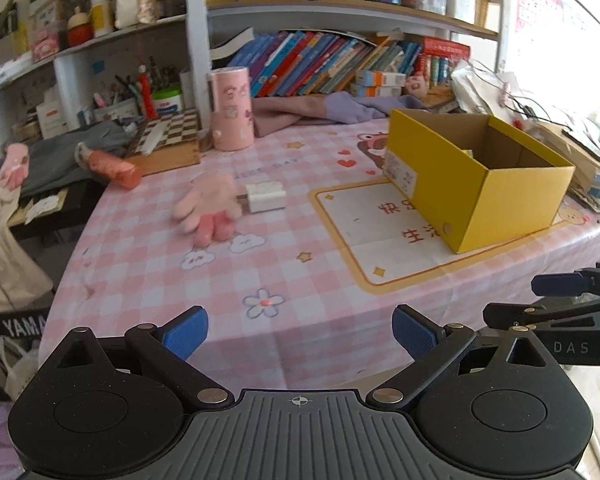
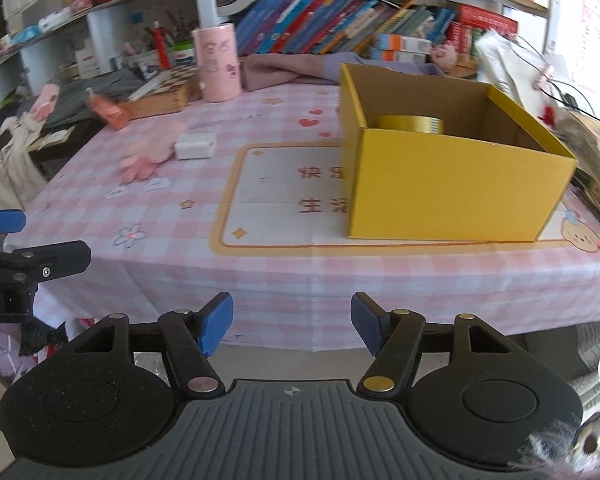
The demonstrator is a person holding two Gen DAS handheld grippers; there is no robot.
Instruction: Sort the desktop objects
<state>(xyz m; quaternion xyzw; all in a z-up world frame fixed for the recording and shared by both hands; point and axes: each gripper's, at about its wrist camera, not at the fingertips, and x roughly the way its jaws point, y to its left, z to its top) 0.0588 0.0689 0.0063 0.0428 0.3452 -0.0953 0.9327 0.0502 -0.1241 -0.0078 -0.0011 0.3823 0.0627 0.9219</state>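
At the far left edge of the tabletop (image 1: 300,320), which is covered by a pink checked cloth, an orange-red bottle (image 1: 112,168) lies on its side next to a checkered board (image 1: 168,132). Just right of that board a pink cylindrical canister (image 1: 232,108) stands upright at the far side, in front of a shelf of leaning books (image 1: 320,60). Nearer and a little right of the bottle, a pink plush toy (image 1: 210,208) lies flat, with a white charger block (image 1: 265,197) touching or just beside its right side. Further right, a yellow cardboard box (image 1: 480,184) sits open-topped on the printed panel of the cloth; the right wrist view shows a roll of yellowish tape (image 2: 412,123) inside it, against the far wall. The left claw (image 1: 300,334) hangs over the near edge of the tabletop with its blue pads (image 1: 186,332) wide apart and nothing between them. The right claw (image 2: 292,326) is just to its right, also over the near edge and in front of the box, its blue pads (image 2: 216,322) set moderately apart and empty. Both claws are well apart from the plush toy, the charger and the box.
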